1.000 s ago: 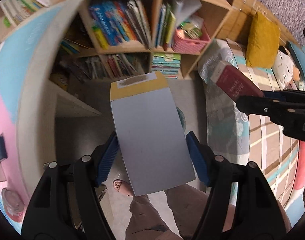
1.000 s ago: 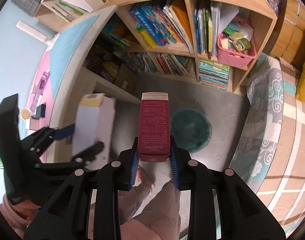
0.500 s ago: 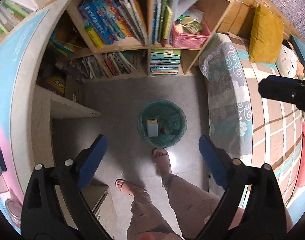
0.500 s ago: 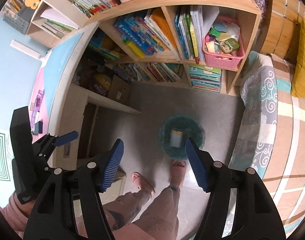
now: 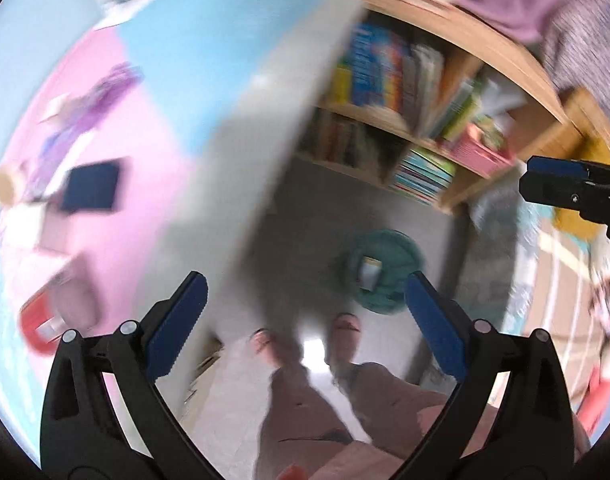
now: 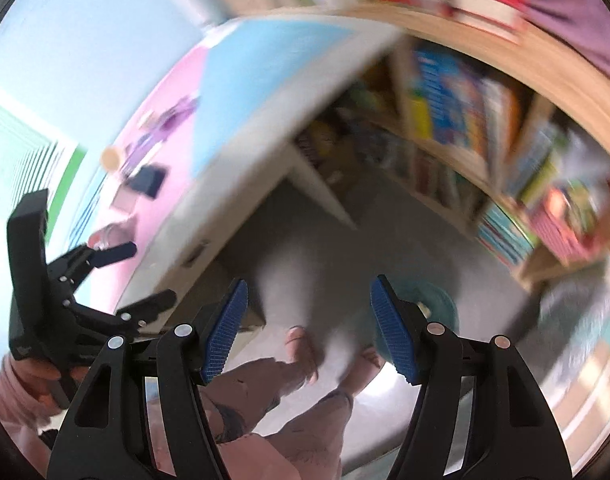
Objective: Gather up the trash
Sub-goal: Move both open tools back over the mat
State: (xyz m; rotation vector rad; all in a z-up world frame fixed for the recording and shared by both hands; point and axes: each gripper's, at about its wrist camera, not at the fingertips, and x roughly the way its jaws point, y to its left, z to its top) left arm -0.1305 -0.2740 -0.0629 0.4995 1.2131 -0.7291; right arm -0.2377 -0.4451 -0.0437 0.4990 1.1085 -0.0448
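Both views are motion-blurred. A teal mesh trash bin stands on the grey floor with a pale box inside it; in the right wrist view the bin is partly hidden behind a fingertip. My left gripper is open and empty, high above the floor. My right gripper is open and empty too. The left gripper also shows at the left of the right wrist view, and the right gripper's tip at the right edge of the left wrist view.
A pink and blue desk top with small items, among them a dark box and a cup, lies at left. A wooden bookshelf stands behind the bin. The person's feet are below. A bed is at right.
Both grippers opened and dropped their boxes into the bin a moment ago. Since then both cameras have swung left toward the desk, with the bin now to the right.
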